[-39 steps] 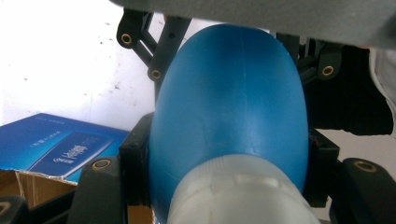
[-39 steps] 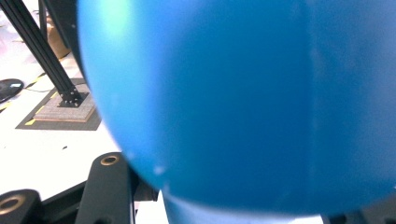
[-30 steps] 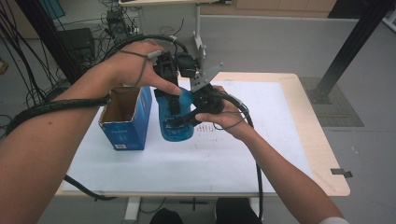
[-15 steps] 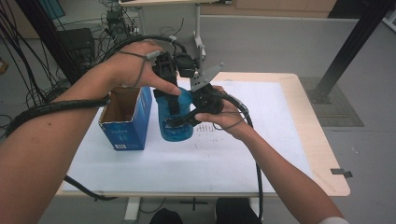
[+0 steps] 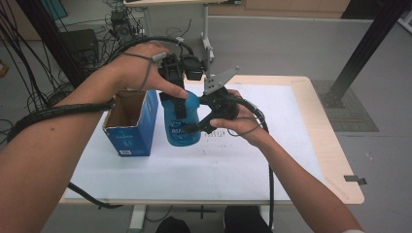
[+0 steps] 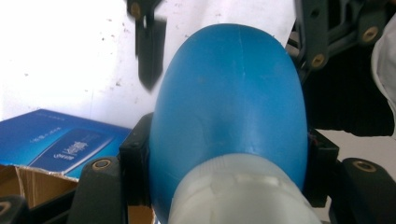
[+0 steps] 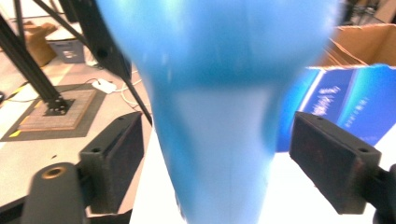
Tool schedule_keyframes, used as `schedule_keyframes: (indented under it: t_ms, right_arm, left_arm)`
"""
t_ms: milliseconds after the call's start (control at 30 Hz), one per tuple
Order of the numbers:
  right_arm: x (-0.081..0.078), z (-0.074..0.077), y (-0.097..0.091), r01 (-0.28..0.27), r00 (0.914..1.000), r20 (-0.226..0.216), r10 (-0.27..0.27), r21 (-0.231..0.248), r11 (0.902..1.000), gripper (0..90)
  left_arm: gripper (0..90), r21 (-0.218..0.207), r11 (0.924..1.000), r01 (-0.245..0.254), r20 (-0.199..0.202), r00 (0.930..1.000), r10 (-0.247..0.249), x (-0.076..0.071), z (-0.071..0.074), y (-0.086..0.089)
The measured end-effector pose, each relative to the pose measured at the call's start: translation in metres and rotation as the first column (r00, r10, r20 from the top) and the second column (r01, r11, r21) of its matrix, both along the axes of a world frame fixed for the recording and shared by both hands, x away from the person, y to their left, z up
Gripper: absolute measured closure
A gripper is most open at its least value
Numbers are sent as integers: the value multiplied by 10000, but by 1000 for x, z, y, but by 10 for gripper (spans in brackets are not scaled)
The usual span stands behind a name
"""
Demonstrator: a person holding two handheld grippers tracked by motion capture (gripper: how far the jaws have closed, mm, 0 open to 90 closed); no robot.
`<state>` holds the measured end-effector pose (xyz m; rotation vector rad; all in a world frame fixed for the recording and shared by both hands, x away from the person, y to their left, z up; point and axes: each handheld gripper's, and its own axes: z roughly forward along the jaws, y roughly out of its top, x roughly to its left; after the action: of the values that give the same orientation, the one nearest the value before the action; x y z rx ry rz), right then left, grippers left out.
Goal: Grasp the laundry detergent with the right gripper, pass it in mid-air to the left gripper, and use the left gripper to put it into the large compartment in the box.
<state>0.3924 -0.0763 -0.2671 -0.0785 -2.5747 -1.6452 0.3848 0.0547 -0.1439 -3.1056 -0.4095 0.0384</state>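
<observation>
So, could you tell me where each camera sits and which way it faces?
High view: above the person's side, facing forward and down on the table; both forearms show.
Left gripper view: rides the left gripper, shut on the blue bottle.
Right gripper view: rides the right gripper, just opened.
All share the bottle and blue box.

Bottle (image 5: 183, 124) upright on worktop (image 5: 243, 160), just right of open box (image 5: 130, 124). Left gripper (image 5: 176, 99) over bottle's top; right gripper (image 5: 194, 127) at its right side.
</observation>
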Motion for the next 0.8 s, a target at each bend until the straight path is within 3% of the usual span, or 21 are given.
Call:
schedule_keyframes:
  t_ms: [100, 267, 533, 800]
  right_arm:
    - [0, -3, -4, 281, 9995, -154, -288, -403, 9988, 77]
    - [-1, -5, -14, 654, 9975, -187, -675, -968, 9932, 70]
    - [-7, -7, -37, 1140, 9912, -443, -1250, -1962, 9739, 33]
    - [-14, -3, -75, 2289, 9684, -254, -2480, -3032, 9250, 39]
  left_arm:
    - [376, 51, 9999, -89, 11, 10000, 89, 0, 0, 2]
    - [375, 85, 9996, -280, 64, 9996, 280, 0, 2, 5]
    - [375, 46, 9972, -745, 154, 9971, 745, 1, 8, 10]
    - [375, 15, 9849, -1732, 359, 9843, 1731, 4, 20, 18]
